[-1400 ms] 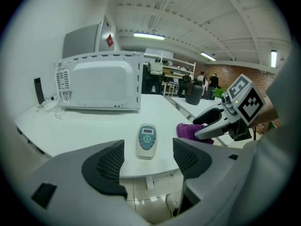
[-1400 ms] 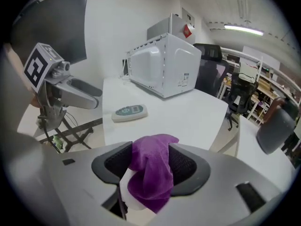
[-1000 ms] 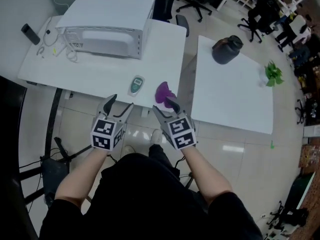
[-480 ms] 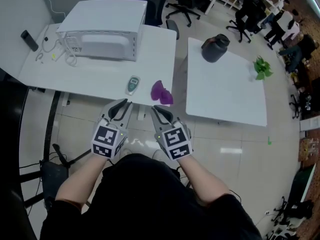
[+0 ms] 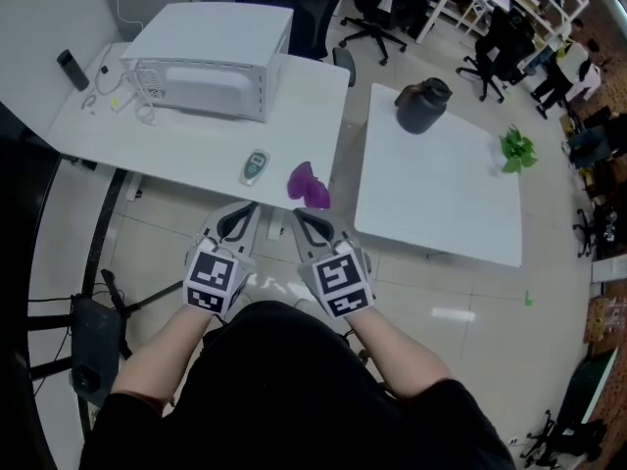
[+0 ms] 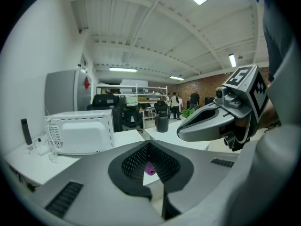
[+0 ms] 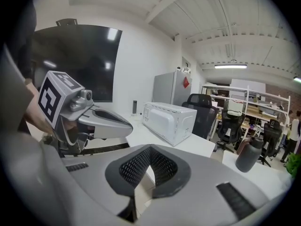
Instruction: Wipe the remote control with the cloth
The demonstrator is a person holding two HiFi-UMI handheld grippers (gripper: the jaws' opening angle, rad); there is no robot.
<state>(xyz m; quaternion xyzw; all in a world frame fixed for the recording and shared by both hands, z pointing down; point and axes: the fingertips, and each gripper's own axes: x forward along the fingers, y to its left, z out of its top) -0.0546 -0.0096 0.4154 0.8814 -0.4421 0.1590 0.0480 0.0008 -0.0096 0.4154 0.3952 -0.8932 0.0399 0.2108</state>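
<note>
The remote control (image 5: pixel 257 167), pale with a green-grey face, lies near the front edge of the left white table (image 5: pixel 186 150). A crumpled purple cloth (image 5: pixel 308 186) sits just right of it; in the left gripper view the cloth (image 6: pixel 149 169) shows as a small patch past the closed tips. My left gripper (image 5: pixel 238 221) and right gripper (image 5: pixel 312 225) hover side by side over the floor, short of the table's edge and of both objects. Both are shut with nothing between the jaws (image 6: pixel 149 147) (image 7: pixel 150 152).
A white microwave (image 5: pixel 211 62) stands at the back of the left table, with cables and a dark handset (image 5: pixel 72 70) to its left. The right table (image 5: pixel 441 179) holds a black jug (image 5: pixel 423 104) and a small plant (image 5: pixel 514 148). Office chairs stand beyond.
Both grippers' jaws have gone from wide open to shut, empty. The grippers drew slightly closer together and the view shifted a little.
</note>
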